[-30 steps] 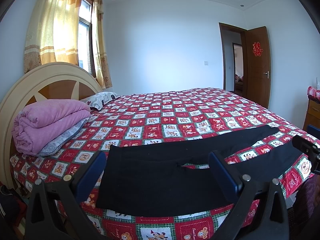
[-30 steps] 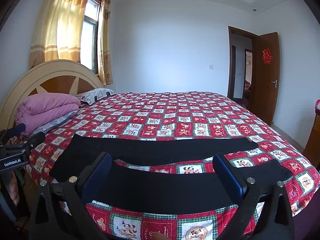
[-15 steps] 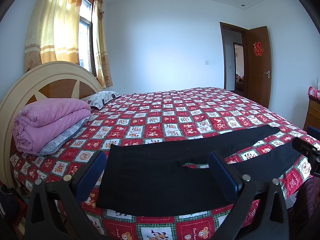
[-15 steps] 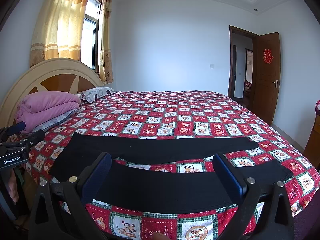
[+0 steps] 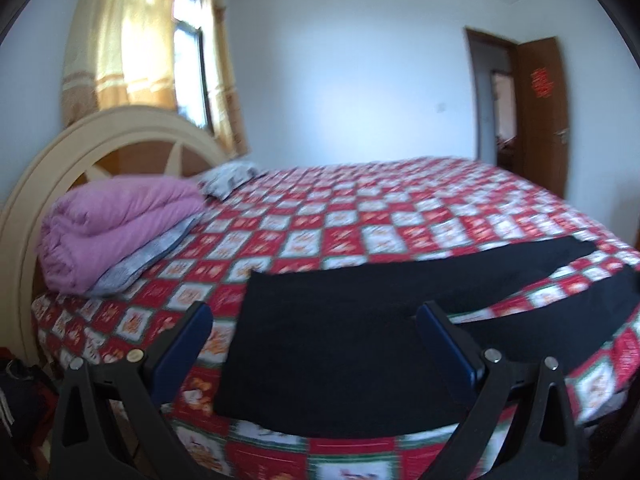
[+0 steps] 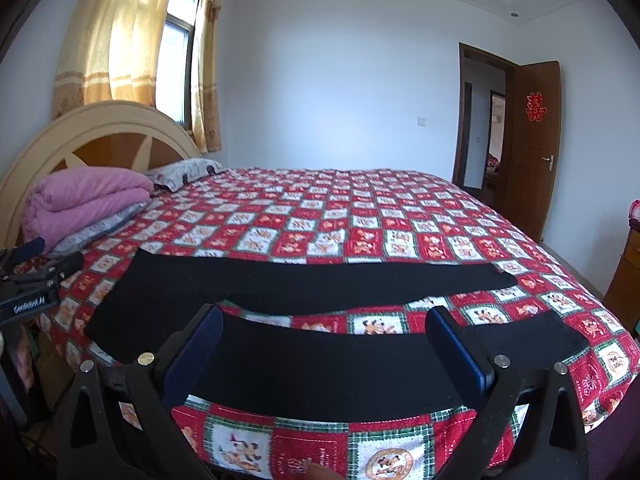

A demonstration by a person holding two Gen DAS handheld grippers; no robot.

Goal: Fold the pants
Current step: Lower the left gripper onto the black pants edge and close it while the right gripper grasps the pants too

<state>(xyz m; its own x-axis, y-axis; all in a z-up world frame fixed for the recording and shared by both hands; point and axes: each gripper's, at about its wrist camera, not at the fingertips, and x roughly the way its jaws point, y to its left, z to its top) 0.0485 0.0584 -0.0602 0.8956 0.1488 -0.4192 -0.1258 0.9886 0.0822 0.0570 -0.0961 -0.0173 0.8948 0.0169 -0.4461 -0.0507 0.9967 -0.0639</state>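
The black pants lie flat along the near edge of the bed, legs spread apart in a V, waist toward the headboard; the left hand-held gripper hangs above the waist, jaws wide and empty; the right hand-held gripper hangs above the near leg, likewise spread and empty; a folded pink quilt rests by the headboard.

You're in a home bedroom: big bed w/ red patchwork cartoon quilt fills mid-frame, arched cream headboard at left, folded pink duvet & pillow by it. Curtained window upper left, brown door w/ red paper emblem at right.
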